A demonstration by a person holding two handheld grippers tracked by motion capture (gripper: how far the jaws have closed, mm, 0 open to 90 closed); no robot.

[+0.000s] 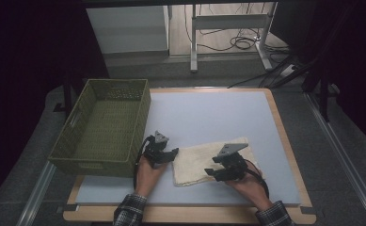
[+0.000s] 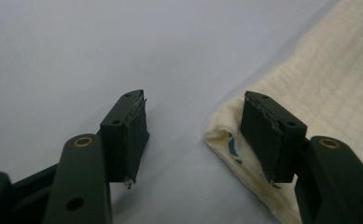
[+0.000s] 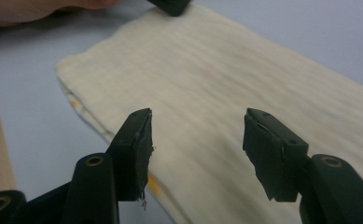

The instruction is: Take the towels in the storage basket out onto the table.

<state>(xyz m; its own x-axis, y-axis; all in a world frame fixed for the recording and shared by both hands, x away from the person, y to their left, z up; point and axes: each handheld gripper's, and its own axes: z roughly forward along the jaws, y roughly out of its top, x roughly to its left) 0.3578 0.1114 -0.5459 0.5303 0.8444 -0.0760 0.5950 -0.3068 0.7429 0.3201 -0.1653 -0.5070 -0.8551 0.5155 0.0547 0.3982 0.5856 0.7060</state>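
The left hand-held gripper (image 1: 171, 154) is hovering low over the desk (image 1: 209, 113) at the left end of a folded cream towel (image 1: 204, 165), with its jaws standing apart and nothing pinched between them. In the left gripper view (image 2: 193, 140), one pad is sitting over the bare blue-grey desk surface (image 2: 100, 56), while the other is lying just beside the rounded corner of the towel (image 2: 328, 88), where a small blue mark is showing in the fold; whether that pad is touching the cloth cannot be told. The right hand-held gripper (image 1: 212, 172) is hanging over the right half of the towel, its jaws also standing apart and empty. In the right gripper view (image 3: 195, 144), both jaws are pointing across the towel (image 3: 207, 74), which is lying flat in layers with an orange mark peeking out at the near edge. At the top of that view, the tip of the left hand-held gripper (image 3: 172, 5) is resting at the far end of the cloth. The towel is lying on the near middle of the desk, between the two hands. To the left of it, a green woven basket (image 1: 138, 117) is standing at the desk's left edge, well apart from the towel, just beside the left hand (image 1: 147, 174). Plaid sleeves (image 1: 130, 209) are showing at the bottom.
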